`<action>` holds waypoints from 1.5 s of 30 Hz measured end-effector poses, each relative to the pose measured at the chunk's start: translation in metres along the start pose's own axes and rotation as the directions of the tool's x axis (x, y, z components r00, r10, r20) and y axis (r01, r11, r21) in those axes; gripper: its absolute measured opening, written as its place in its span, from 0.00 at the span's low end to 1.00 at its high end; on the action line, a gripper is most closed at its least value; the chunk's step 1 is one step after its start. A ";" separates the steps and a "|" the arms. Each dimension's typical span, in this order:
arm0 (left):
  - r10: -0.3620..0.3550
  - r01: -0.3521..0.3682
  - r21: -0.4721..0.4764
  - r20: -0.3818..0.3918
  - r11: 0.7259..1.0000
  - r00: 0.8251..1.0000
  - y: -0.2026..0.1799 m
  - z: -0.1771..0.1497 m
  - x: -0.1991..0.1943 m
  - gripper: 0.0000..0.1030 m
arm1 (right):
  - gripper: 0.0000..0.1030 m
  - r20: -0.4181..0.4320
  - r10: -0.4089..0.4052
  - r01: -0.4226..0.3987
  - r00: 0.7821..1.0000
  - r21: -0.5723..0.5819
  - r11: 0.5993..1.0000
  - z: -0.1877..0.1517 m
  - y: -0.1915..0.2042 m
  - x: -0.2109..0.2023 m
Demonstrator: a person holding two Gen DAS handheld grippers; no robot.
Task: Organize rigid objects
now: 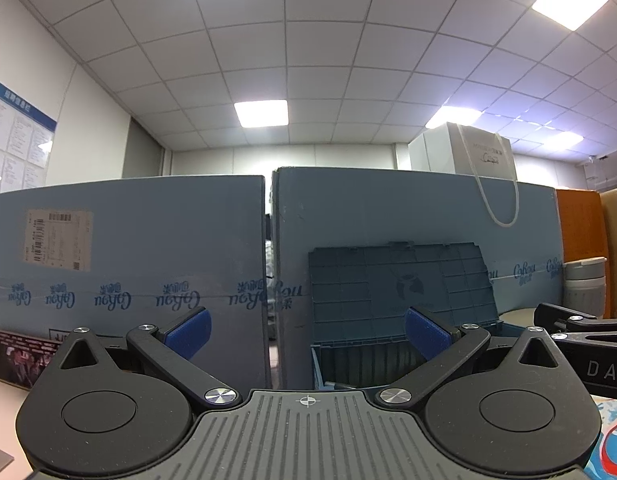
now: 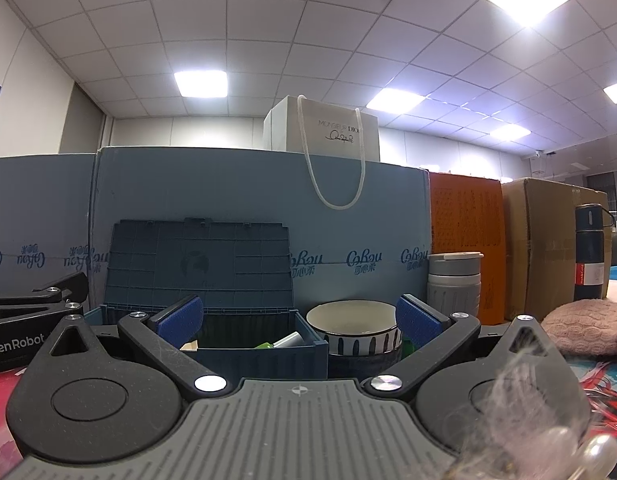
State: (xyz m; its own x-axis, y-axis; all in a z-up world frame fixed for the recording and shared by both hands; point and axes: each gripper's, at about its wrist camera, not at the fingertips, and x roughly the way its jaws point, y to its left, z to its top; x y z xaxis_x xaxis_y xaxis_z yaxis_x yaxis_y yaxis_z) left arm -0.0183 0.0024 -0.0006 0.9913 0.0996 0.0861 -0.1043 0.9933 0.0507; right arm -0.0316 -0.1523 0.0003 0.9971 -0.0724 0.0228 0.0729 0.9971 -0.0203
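Observation:
A dark blue storage crate [image 2: 252,354] with its lid [image 2: 200,264] propped up stands straight ahead in the right wrist view; a green and white item [image 2: 284,340] shows inside. To its right is a striped ceramic bowl [image 2: 354,328]. My right gripper [image 2: 300,322] is open, low at table height, nothing between its blue pads [image 2: 180,320]. In the left wrist view the same crate [image 1: 360,360] and lid [image 1: 400,284] lie ahead to the right. My left gripper [image 1: 306,330] is open and holds nothing. The other gripper's black body [image 1: 584,344] shows at right.
Tall blue cartons [image 2: 228,200] wall off the back, with a white paper bag [image 2: 328,132] on top. A grey lidded cup [image 2: 454,284], an orange box [image 2: 466,240], a cardboard box [image 2: 548,248], a dark flask [image 2: 590,252] and a pink knitted cloth [image 2: 588,332] stand right.

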 end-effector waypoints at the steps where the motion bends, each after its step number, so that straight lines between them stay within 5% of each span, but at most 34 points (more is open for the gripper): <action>1: 0.001 -0.001 -0.001 0.000 1.000 1.000 0.000 0.000 0.000 1.00 | 1.00 0.000 0.001 -0.001 1.000 -0.001 1.000 0.000 0.000 0.000; 45: 0.005 -0.005 0.002 -0.003 1.000 1.000 0.000 -0.001 0.001 1.00 | 1.00 -0.019 0.009 -0.009 1.000 -0.007 1.000 -0.001 0.001 0.001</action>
State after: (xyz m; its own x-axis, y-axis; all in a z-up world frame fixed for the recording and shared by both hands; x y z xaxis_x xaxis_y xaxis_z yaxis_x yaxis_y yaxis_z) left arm -0.0169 0.0030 -0.0012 0.9911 0.1045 0.0830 -0.1090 0.9927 0.0521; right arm -0.0302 -0.1518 -0.0005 0.9980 -0.0637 0.0039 0.0637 0.9976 -0.0279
